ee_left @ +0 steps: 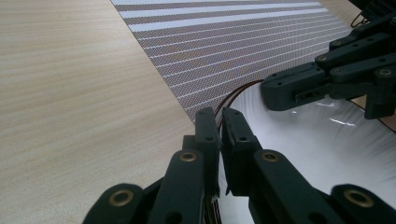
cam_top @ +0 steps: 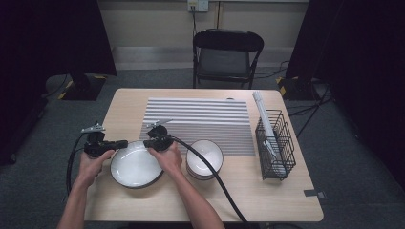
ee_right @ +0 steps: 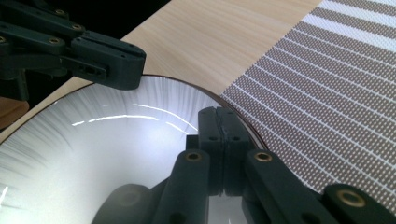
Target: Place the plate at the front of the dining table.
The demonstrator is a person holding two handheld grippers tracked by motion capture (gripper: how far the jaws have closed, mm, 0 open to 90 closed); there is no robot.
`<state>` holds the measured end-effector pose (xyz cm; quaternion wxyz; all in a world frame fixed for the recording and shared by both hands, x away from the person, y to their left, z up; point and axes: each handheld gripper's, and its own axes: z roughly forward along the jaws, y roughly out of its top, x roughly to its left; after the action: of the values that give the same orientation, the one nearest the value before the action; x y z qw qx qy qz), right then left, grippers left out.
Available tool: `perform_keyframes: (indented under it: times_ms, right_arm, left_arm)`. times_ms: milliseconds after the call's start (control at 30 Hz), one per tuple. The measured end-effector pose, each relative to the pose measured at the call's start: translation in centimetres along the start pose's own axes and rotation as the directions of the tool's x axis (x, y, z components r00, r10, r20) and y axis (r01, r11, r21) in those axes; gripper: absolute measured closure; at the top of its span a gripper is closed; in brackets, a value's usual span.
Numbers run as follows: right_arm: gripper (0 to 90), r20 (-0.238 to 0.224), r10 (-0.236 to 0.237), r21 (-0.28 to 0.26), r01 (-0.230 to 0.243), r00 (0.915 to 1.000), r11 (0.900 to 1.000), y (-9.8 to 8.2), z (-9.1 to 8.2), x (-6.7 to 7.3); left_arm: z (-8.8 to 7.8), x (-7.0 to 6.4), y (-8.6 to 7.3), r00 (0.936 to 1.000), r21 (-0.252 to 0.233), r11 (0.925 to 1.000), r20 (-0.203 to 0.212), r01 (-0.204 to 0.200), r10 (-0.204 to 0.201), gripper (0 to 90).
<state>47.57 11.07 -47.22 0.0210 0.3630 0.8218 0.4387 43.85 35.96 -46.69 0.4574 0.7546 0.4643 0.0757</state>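
The plate (cam_top: pixel 135 166) is set near the table's (cam_top: pixel 124 102) front-left edge, clamped at its rim by the left gripper (cam_top: pixel 125 143) and right gripper (cam_top: pixel 146 142). Its lower part is cut off in both gripper views.

Bare counter (cam_top: pixel 119 102) lies open left of the striped mat (cam_top: pixel 200 124); a bowl stack (cam_top: pixel 204 159) just right of the plate (cam_top: pixel 136 167) and a wire basket (cam_top: pixel 275 143) farther right block passage.

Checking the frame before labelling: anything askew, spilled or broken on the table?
Nothing stands out. The plate looks whole and clean, both grippers, left and right, shut on its rim. The bowls sit stacked, the placemat lies flat, the wire basket is upright.
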Motion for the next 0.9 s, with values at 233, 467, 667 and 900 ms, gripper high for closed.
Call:
perform_keyframes:
  times_ms: [233,467,667,900]
  right_arm:
    - [77.0,0.029,0.042,-0.105,-0.039,0.9987,0.994,0.3,-1.5,-0.6]
    - [88.3,0.038,0.074,-0.088,-0.070,0.9965,0.994,-0.2,-2.0,-1.5]
    - [88.9,0.030,0.094,-0.077,-0.092,0.9951,0.993,-0.1,-2.0,-1.6]
    - [88.9,0.009,0.115,-0.081,-0.114,0.9933,0.990,-0.3,-1.9,-1.7]
  left_arm:
    - [-0.1,0.2,0.0,1.0000,-0.001,1.0000,-0.005,-0.002,0.002,87.2]
    - [-0.1,0.3,-0.1,0.9997,-0.006,0.9997,0.009,0.023,-0.023,87.4]
    - [-0.1,0.4,-0.1,0.9995,-0.006,0.9995,0.011,0.030,-0.030,86.8]
    - [0.0,0.3,-0.2,0.9989,-0.022,0.9992,0.031,0.034,-0.034,82.0]
